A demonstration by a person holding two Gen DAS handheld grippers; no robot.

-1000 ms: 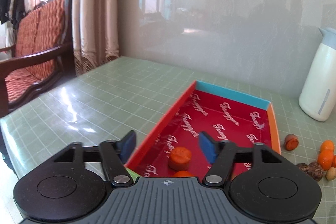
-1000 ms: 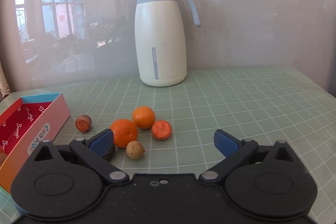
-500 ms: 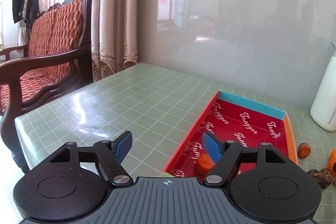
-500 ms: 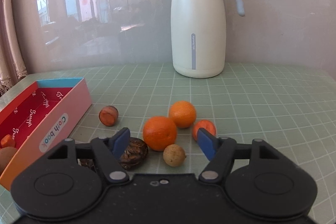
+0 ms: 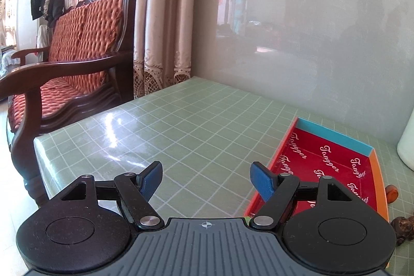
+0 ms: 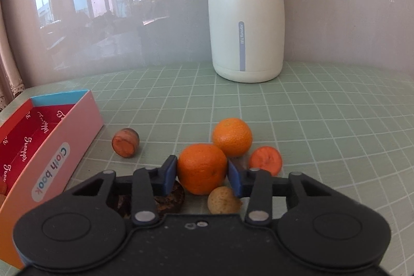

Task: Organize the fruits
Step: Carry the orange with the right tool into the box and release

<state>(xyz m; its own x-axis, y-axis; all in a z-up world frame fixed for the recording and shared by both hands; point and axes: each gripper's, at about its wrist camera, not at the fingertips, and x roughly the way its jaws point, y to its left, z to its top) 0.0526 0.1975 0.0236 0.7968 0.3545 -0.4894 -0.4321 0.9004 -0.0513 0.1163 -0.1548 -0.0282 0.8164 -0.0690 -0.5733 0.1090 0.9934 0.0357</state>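
standing well apart over bare green checked tablecloth (image 5: 196,126), the blue pads of the left gripper (image 5: 206,181) hold nothing, its jaws spread. far left of it a wooden bench with red cushions (image 5: 64,64) sits by the curtains (image 5: 165,17); to its right lies the open box (image 5: 376,164), red-lined with a blue far wall and an orange right wall. in the right wrist view the same box (image 6: 67,146) lies at the left, its pink side reading "cloth book". just right of it a small cut fruit piece (image 6: 126,142) rests alone on the cloth. next, the right gripper (image 6: 202,173) has just been closing, and its pads now touch both sides of the near orange (image 6: 201,167), which sits on the table. a dark wrinkled fruit (image 6: 170,198) lies under the left finger, a small tan fruit (image 6: 222,199) near the right one. a second orange (image 6: 232,136) touches the first from behind, and an orange cut half (image 6: 265,159) lies right of it. a cream jug (image 6: 245,17) stands far back.
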